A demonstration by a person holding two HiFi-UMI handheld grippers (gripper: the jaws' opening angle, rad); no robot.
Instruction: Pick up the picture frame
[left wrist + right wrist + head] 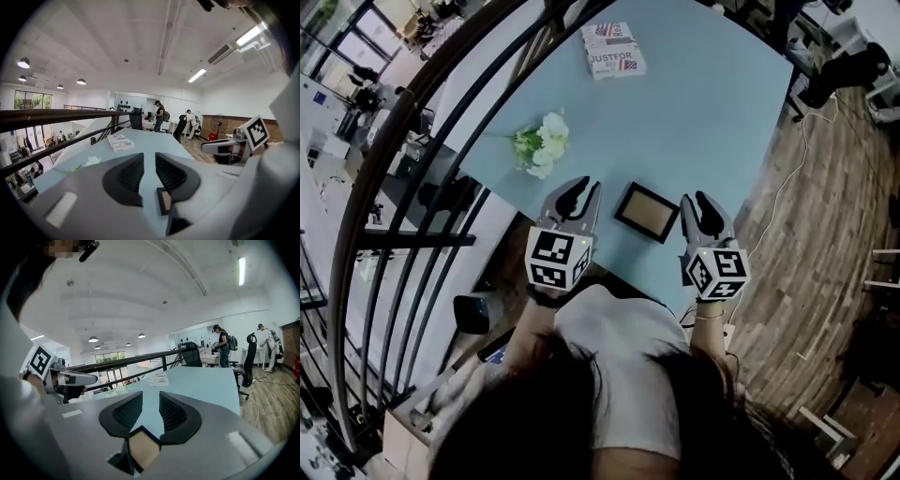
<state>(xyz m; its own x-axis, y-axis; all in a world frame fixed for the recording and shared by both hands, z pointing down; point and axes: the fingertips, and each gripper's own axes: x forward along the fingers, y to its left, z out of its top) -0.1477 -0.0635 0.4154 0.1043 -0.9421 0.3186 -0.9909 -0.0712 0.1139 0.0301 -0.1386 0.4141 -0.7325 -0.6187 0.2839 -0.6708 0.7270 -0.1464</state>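
The picture frame [647, 212], dark-rimmed with a tan middle, lies flat on the light blue table [712, 112] near its front edge. My left gripper [581, 191] stands just left of the frame, and my right gripper [697, 202] just right of it. Both are open with a narrow gap and nothing between the pads. In the left gripper view the frame [164, 200] shows as a sliver low down, through the gap behind the left gripper [149, 157]. In the right gripper view a corner of the frame [142, 452] shows below the right gripper [150, 397].
A bunch of white flowers [542, 143] lies left of centre on the table. A printed book [613, 50] sits at the far end. Dark railing bars [422, 187] run along the table's left side, and wooden floor with a cable [787, 178] lies to the right. People and office chairs [248, 364] stand beyond the table.
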